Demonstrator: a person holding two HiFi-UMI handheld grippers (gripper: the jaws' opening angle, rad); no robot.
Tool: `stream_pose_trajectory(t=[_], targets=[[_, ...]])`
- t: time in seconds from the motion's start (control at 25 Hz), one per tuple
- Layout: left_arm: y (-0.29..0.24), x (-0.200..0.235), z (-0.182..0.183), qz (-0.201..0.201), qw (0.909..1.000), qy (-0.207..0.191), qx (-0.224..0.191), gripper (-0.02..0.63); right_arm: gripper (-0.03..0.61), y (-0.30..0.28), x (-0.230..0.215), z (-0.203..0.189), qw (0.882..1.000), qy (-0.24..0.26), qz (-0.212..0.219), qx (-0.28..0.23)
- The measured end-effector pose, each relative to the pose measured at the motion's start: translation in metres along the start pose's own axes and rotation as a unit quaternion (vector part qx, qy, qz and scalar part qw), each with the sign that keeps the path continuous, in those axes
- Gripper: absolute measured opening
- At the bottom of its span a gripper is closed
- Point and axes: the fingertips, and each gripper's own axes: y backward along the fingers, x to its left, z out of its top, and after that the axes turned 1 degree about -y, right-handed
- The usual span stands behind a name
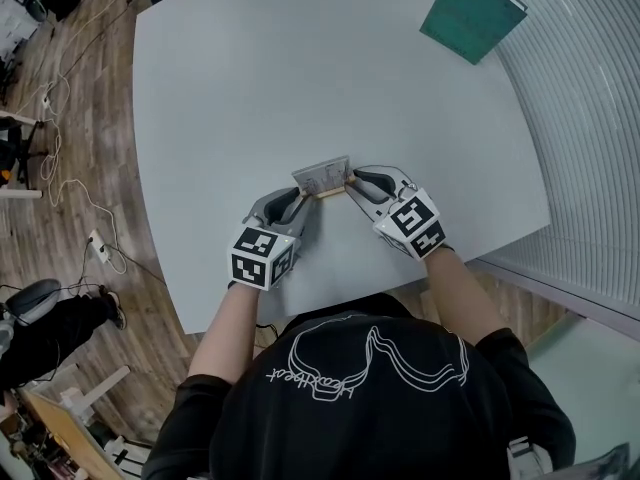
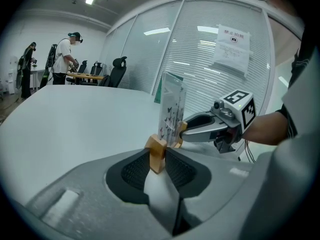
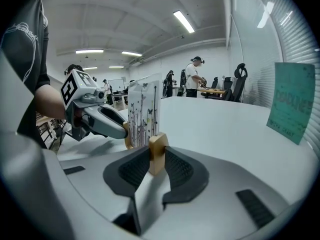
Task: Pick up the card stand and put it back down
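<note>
Jaws of the left gripper point(image 1: 300, 197) are pinching one end of the light wooden card stand point(image 1: 325, 190) with its upright printed card point(image 3: 144, 111); the right gripper point(image 1: 352, 181) is clamping the other end, over the white table point(image 1: 300, 68).

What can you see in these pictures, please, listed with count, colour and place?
table: one, pale grey, fills the head view.
card stand: one, wooden base with printed clear card, between the grippers near the table's near edge.
green board: one, green, table's far right corner.
paper notice: one, white, on the glass wall.
bystander: one, white top, far behind the table.
left gripper: one, grey, shut on the card stand's wooden end.
right gripper: one, grey, shut on its other wooden end.
</note>
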Motion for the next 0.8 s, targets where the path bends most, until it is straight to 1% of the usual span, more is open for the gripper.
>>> stream_pose_trajectory(t=[0.2,0.32,0.44,0.64,0.8], targets=[[0.021,-0.013,0.015,0.017,0.9996,0.009,-0.020,0.103,0.101,0.018,0.012,0.016,1.000,0.005,0.015,-0.007],[0.032,-0.025,0.023,0.024,0.9991,0.019,-0.030,0.103,0.100,0.032,0.018,0.024,1.000,-0.006,0.024,-0.008],[0.046,-0.040,0.030,0.039,0.9984,0.017,-0.036,0.103,0.101,0.049,0.026,0.030,0.999,-0.008,0.030,-0.011],[0.078,-0.067,0.039,0.068,0.9958,0.022,-0.057,0.101,0.101,0.081,0.052,0.043,0.999,-0.006,0.030,-0.022],[0.108,-0.094,0.042,0.076,0.9953,0.021,-0.056,0.101,0.101,0.110,0.076,0.052,0.999,-0.008,0.044,-0.027]])
